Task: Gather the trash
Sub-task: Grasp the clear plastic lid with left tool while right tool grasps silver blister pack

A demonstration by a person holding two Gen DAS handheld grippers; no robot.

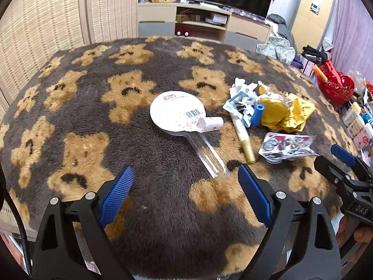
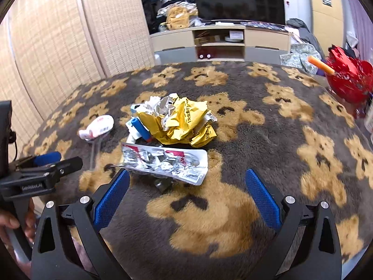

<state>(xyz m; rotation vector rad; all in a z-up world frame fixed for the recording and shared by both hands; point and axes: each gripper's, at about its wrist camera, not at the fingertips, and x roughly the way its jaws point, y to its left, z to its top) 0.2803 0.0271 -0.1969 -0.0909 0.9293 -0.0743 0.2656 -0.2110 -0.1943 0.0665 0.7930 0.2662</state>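
Two fisheye cameras ride just behind their own jaws, each angled steeply down over a desk under a bear-print blanket (image 1: 163,221), facing a far TV stand (image 1: 200,21). The left view looks from near the desk's front edge, the trash pile (image 1: 268,114) lying beyond and right of its jaws. The right view sits closer, the pile straight ahead. Both share pile, blanket and stand; each catches the other gripper at its frame edge.

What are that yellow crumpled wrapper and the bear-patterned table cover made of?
Wrapper: looks like foil-lined plastic or paper, since its yellow printed outside is creased sharply and the inside shows shiny silver. Cover: seems to be plush synthetic fleece, matte, with visible fuzzy pile.
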